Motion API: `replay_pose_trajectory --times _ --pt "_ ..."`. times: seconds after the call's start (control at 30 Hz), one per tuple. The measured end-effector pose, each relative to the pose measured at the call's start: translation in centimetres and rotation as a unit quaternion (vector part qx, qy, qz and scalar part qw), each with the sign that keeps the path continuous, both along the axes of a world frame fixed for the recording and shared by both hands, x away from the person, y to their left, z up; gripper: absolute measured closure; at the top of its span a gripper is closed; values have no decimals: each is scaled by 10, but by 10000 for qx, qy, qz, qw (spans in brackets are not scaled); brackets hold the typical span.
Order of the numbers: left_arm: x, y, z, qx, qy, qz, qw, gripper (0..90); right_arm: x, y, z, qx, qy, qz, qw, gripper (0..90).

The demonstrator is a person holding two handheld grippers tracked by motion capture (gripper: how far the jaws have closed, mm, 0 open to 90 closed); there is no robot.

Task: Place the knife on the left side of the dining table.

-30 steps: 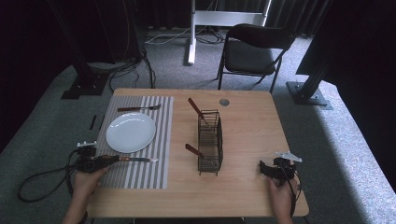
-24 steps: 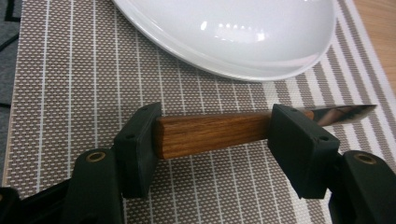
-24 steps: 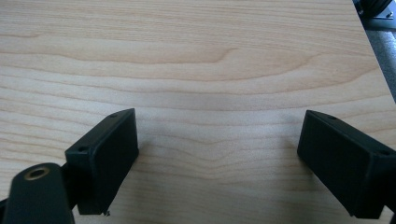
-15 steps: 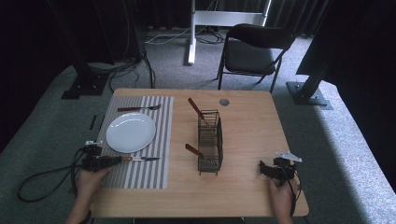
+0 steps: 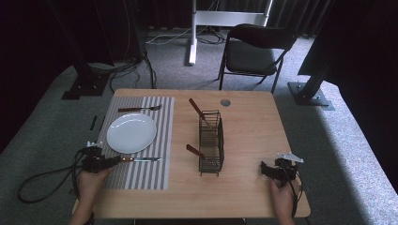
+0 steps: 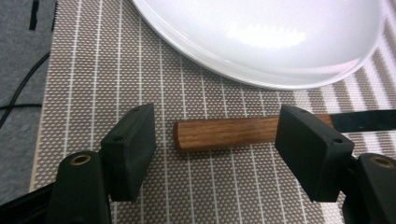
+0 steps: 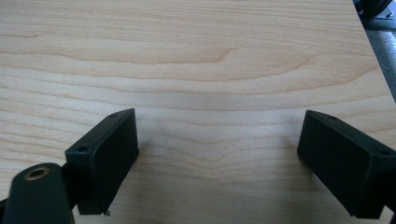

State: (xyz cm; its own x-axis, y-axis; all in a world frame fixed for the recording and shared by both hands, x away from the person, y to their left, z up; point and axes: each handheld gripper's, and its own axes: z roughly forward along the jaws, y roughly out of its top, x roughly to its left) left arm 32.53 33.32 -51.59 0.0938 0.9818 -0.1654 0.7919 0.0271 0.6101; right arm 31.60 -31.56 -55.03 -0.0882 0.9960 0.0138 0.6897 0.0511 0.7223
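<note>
Wooden knife handle (image 6: 226,133) lying flat on the striped placemat (image 6: 93,70), crosswise between the two jaws of the left gripper (image 6: 217,149). The rounded butt of the handle sits just inside the jaw at the left of the left gripper view, with a small gap of mat between them; the other end of the handle passes behind the opposite jaw, and the dark blade (image 6: 366,120) runs on past it. The jaws stand wide apart, one on each side of the handle; the near jaw is clear of the wood, and whether the far jaw touches it cannot be told. Just beyond the handle, ahead of the jaws, lies the rim of the white plate (image 6: 261,42). In the high view the left gripper (image 5: 112,161) rests at the near left edge of the placemat (image 5: 141,173), with the knife (image 5: 141,160) reaching away from it toward the wire basket (image 5: 210,143).

The right gripper (image 7: 217,163) has its jaws spread wide over bare wooden table (image 7: 210,60), with nothing between them; in the high view the right gripper (image 5: 265,169) lies on the near right part of the table, well apart from the basket.
</note>
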Motion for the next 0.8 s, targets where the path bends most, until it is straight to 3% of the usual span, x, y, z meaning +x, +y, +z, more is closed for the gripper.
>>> replay_pose_trajectory --times 0.13,0.3,0.43,0.47,0.6,0.7,0.8 --pt "-9 1 -1 -28 -98 -76 9999 295 0 0 0 -2 5 0 10000 116" --pt "-25 2 -5 -164 -433 -251 9986 295 0 0 0 2 1 -2 10000 116" --pt "-37 -1 -8 -35 -618 -296 9976 295 0 0 0 3 3 -5 10000 116" --pt "-42 -3 -10 16 -743 -321 9967 295 0 0 0 3 3 -3 10000 116" --pt "-50 -8 -11 196 -853 -421 9953 286 0 0 0 4 3 -4 10000 116" --pt "-54 -10 -12 204 -913 -447 9946 282 0 0 0 3 3 -3 10000 115" --pt "-59 -12 -14 181 -928 -418 9946 198 0 0 0 3 3 -4 10000 116"
